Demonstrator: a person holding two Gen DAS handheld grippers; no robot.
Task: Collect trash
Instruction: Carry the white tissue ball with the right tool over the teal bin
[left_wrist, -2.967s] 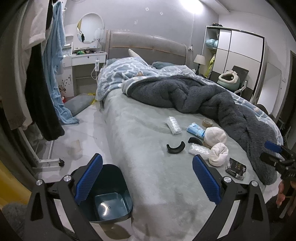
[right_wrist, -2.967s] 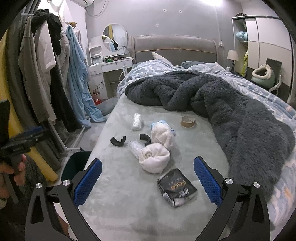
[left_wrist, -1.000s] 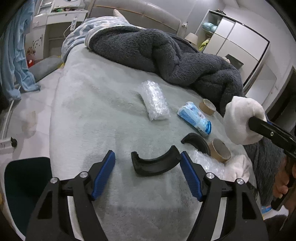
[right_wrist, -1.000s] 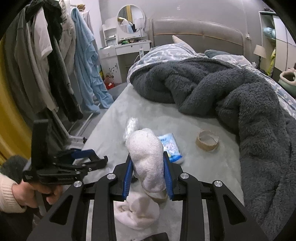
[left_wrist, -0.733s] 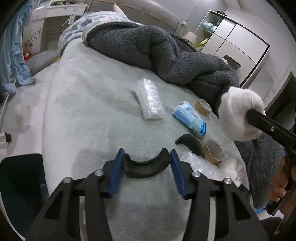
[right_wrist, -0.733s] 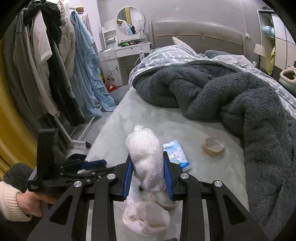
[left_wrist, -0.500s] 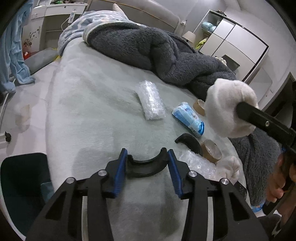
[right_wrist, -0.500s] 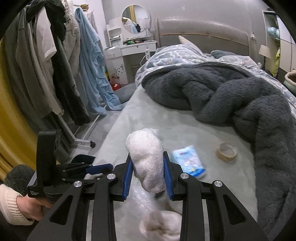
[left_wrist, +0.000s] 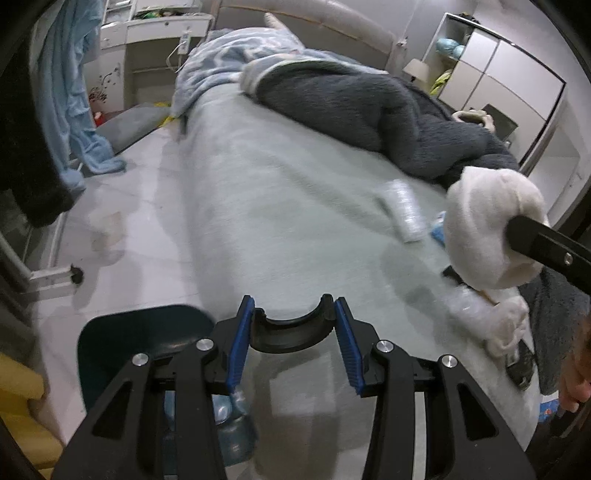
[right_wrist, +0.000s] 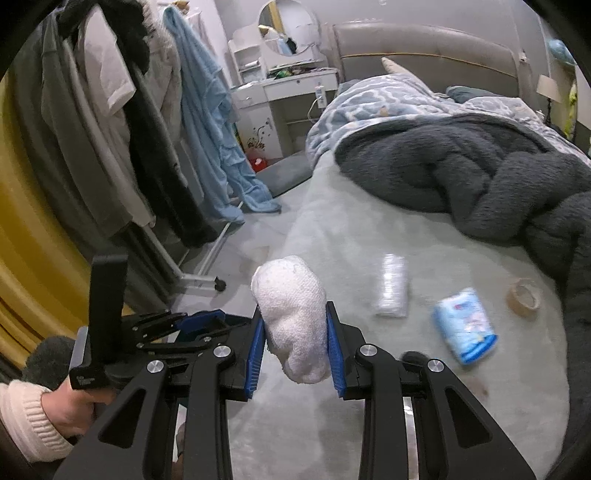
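My left gripper (left_wrist: 293, 328) is shut on a black curved plastic piece (left_wrist: 291, 330) and holds it above the bed's left edge, beside a dark teal trash bin (left_wrist: 140, 336) on the floor. My right gripper (right_wrist: 295, 339) is shut on a white wad of cloth (right_wrist: 291, 310), lifted above the bed; it also shows in the left wrist view (left_wrist: 484, 229). On the grey bed cover (right_wrist: 369, 221) lie a clear plastic wrap roll (right_wrist: 393, 286), a blue tissue pack (right_wrist: 465, 325) and a tape roll (right_wrist: 524, 295).
A dark fluffy blanket (right_wrist: 480, 177) covers the bed's far and right side. A clothes rack (right_wrist: 110, 129) with hanging garments stands left of the bed, its wheeled base (left_wrist: 55, 280) near the bin. Another white wad (left_wrist: 506, 325) and crumpled clear plastic (left_wrist: 465, 310) lie at the bed's right.
My left gripper closed on the black curved piece, lifted it and swung left toward the bin. My right gripper, holding the white wad, moved left with it.
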